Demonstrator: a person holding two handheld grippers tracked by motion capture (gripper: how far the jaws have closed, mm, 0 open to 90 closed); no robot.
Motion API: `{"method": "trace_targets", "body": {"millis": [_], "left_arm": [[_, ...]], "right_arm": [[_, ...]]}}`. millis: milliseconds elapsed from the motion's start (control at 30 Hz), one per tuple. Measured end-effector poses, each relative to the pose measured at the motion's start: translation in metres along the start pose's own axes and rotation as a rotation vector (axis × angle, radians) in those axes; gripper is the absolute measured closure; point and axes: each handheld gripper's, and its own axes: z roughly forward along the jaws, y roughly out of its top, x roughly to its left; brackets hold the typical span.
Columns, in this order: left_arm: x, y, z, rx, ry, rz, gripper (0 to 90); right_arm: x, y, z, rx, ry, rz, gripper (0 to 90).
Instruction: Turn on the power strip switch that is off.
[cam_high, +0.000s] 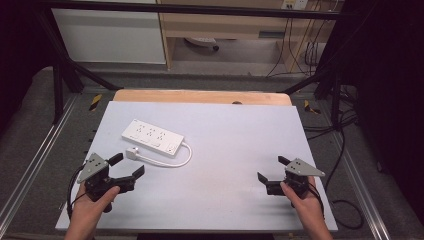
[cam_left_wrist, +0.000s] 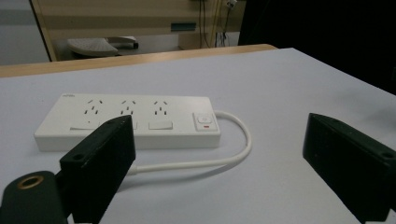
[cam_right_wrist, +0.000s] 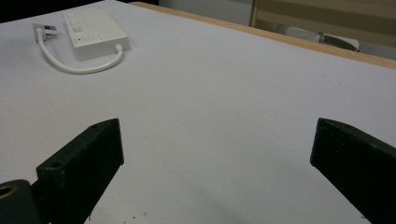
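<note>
Near edge: both hands come in from the near side of the table (cam_high: 210, 200), each holding a gripper low over the pale grey surface.
Left gripper (cam_high: 129, 167): near-left, jaws spread wide with nothing between them; its own view looks straight at the power strip (cam_left_wrist: 126, 122).
Right gripper (cam_high: 272, 169): near-right, jaws likewise spread and holding nothing, well apart from the strip, over bare table.
Power strip place: left of centre on the table, lying flat and slanted, just beyond the left gripper; seen far off at the upper left in the right gripper view (cam_right_wrist: 95, 31).
Power strip look: white, long and flat, three socket groups in a row, flat rocker-like covers below them, and a switch with a small red mark at the cord end.
Cord (cam_high: 176, 161): short, white, leaving the strip's right end, looping round towards the near side and running back left.
Plug (cam_high: 133, 153): white, lying on the table just near of the strip, close to the left gripper's far jaw.
Step in hand: by my judgement, the approach; nothing is gripped yet.
Next move: likely the left gripper closes on the plug or the strip's body; the plug is small and low, so the jaws need to come down squarely and straddle it.
Risk: the light strip may slide unless the right gripper steadies it.
</note>
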Motion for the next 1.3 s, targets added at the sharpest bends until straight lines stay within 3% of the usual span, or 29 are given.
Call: {"method": "trace_targets", "body": {"millis": [700, 933, 1300], "left_arm": [[-0.013, 0.019, -0.008, -0.026, -0.019, 0.011, 10.7], [-0.013, 0.024, -0.007, -0.047, 0.006, -0.01, 16.6], [-0.011, 0.034, 0.001, -0.035, 0.019, -0.005, 32.2]], "right_arm": [[0.005, -0.001, -0.001, 0.02, -0.004, -0.002, 3.0], [0.005, -0.001, -0.001, 0.028, -0.008, 0.002, 3.0], [0.005, -0.003, -0.002, 0.035, -0.025, 0.021, 3.0]]}}
